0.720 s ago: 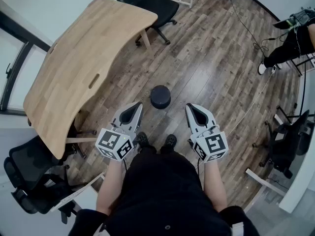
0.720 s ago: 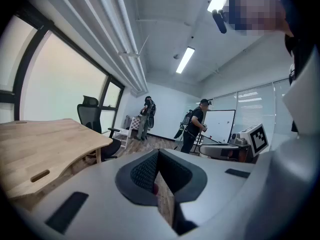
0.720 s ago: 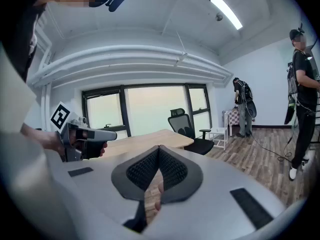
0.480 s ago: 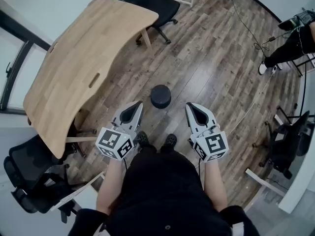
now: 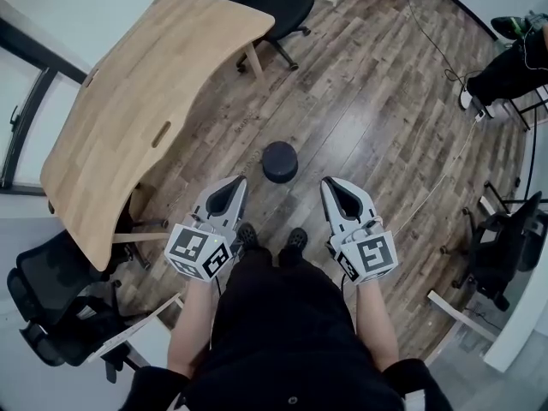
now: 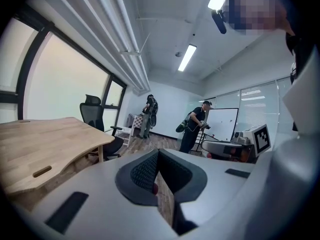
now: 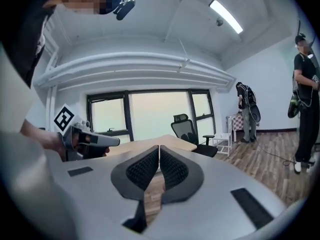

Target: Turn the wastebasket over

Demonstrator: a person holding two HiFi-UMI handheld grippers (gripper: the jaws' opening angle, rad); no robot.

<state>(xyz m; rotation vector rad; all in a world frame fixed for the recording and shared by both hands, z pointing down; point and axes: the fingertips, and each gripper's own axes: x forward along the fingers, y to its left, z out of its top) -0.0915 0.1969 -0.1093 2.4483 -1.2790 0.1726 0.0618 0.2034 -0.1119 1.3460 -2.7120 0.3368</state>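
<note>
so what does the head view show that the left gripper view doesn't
Only the head view: the dark wastebasket on the wood floor, just ahead of the person's shoes. Only the left gripper view: the ceiling lights and a whiteboard. Both: the wooden desk, a black office chair, the shut left gripper and the right gripper.

Pretty clearly an office, the open-plan kind. There's a big curved wooden table, black mesh swivel chairs parked around it, and a wood-plank floor. Tall windows run along one side, strip lights hang on the ceiling, and there's a whiteboard plus glass partitions at the far end.
</note>
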